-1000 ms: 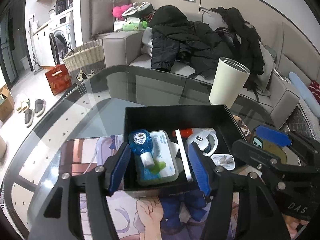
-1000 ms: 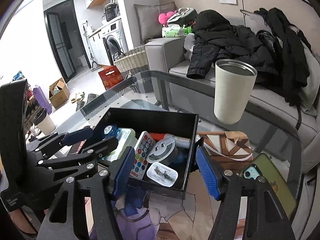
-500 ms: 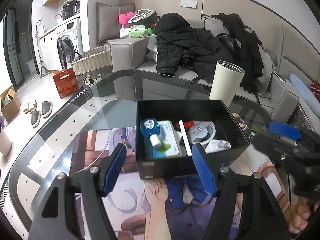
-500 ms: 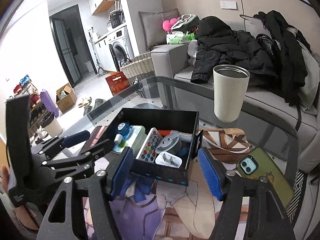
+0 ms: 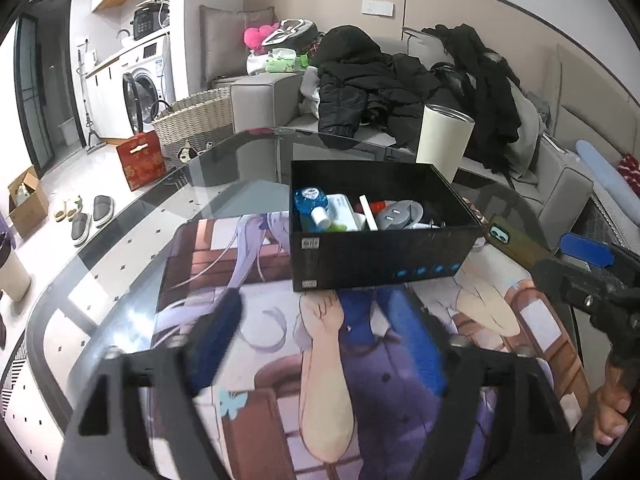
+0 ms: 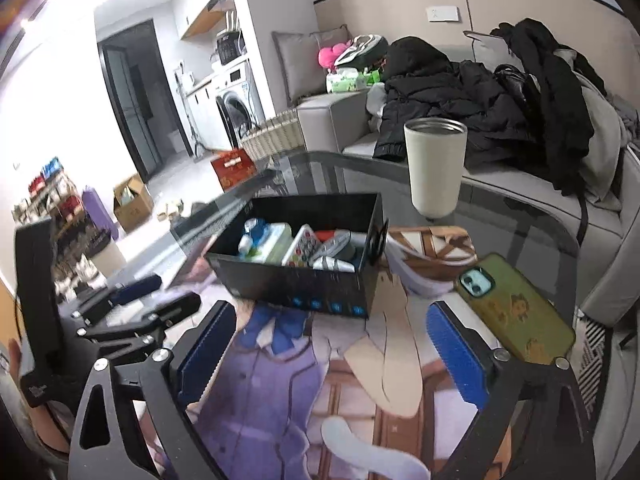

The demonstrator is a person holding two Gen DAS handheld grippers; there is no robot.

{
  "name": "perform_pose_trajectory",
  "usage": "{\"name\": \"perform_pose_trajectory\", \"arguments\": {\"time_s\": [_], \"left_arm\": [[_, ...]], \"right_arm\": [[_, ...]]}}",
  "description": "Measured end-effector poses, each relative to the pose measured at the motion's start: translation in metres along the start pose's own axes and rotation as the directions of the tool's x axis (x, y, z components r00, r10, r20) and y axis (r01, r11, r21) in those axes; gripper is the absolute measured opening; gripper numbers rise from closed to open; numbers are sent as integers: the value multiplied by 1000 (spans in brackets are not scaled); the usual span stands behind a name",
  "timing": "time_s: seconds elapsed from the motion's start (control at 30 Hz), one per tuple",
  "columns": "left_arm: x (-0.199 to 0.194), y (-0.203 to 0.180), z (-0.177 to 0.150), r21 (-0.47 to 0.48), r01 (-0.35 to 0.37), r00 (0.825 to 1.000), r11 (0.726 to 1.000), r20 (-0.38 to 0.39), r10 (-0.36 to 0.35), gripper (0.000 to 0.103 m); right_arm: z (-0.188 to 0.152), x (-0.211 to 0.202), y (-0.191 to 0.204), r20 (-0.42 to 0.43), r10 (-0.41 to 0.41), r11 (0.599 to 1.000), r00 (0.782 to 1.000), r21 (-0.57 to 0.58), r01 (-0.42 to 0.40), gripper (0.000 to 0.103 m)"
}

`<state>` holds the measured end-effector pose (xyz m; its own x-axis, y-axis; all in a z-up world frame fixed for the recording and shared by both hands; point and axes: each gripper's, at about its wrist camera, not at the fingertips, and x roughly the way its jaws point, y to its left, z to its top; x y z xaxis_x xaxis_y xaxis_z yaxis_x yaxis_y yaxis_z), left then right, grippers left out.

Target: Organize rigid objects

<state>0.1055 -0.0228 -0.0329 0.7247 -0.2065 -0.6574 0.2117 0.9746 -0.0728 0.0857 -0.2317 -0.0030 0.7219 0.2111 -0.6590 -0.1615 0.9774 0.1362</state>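
A black open box point(image 5: 384, 256) stands on the printed desk mat point(image 5: 360, 360) on the glass table; it also shows in the right wrist view point(image 6: 296, 280). Inside lie a blue bottle point(image 5: 310, 200), a white pack point(image 5: 344, 210), a colourful remote point(image 6: 305, 245), a grey round charger point(image 5: 398, 213) and other small items. My left gripper point(image 5: 320, 344) is open and empty, well back from the box. My right gripper point(image 6: 324, 352) is open and empty, in front of the box. Each gripper shows at the edge of the other's view.
A cream tumbler point(image 6: 435, 168) stands behind the box near the table's far edge. A phone in a green case point(image 6: 516, 308) lies right of the mat. A sofa with dark jackets point(image 5: 400, 80) is beyond the table.
Both grippers have pulled back from the box and risen. The box now sits farther ahead. Both stayed open and empty.
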Motion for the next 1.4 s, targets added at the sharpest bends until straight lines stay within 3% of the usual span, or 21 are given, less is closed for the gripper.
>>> {"name": "perform_pose_trajectory", "arguments": {"time_s": [0.2,0.53,0.6,0.73,0.97,1.07,1.2,1.4], "left_arm": [[-10,-4,-11,-14,31,999,999,-6,-31,83],[-31,-14,-9,46,-57,988,997,143,50,86],[-36,-15,-8,50,-86,981,995,176,76,93],[-50,-19,-7,72,-130,960,989,259,107,93],[-65,-15,-7,51,-125,939,991,329,101,94],[-68,-13,-7,22,-136,933,991,340,120,103],[-76,-10,-9,-25,-135,917,991,375,134,103],[-77,-10,-10,-21,-138,920,990,368,136,103]], "right_arm": [[-10,-13,16,32,-3,999,999,-54,4,98],[-9,-28,17,139,-43,998,989,-39,49,100],[-10,-33,15,176,-75,997,982,-18,80,101],[-12,-46,15,249,-128,991,960,1,132,102],[-18,-69,30,403,-172,976,899,-51,210,102],[-20,-70,35,407,-159,977,900,-68,204,103],[-25,-71,36,417,-169,977,893,-47,207,103],[-25,-70,36,412,-166,978,896,-44,202,103]]}}
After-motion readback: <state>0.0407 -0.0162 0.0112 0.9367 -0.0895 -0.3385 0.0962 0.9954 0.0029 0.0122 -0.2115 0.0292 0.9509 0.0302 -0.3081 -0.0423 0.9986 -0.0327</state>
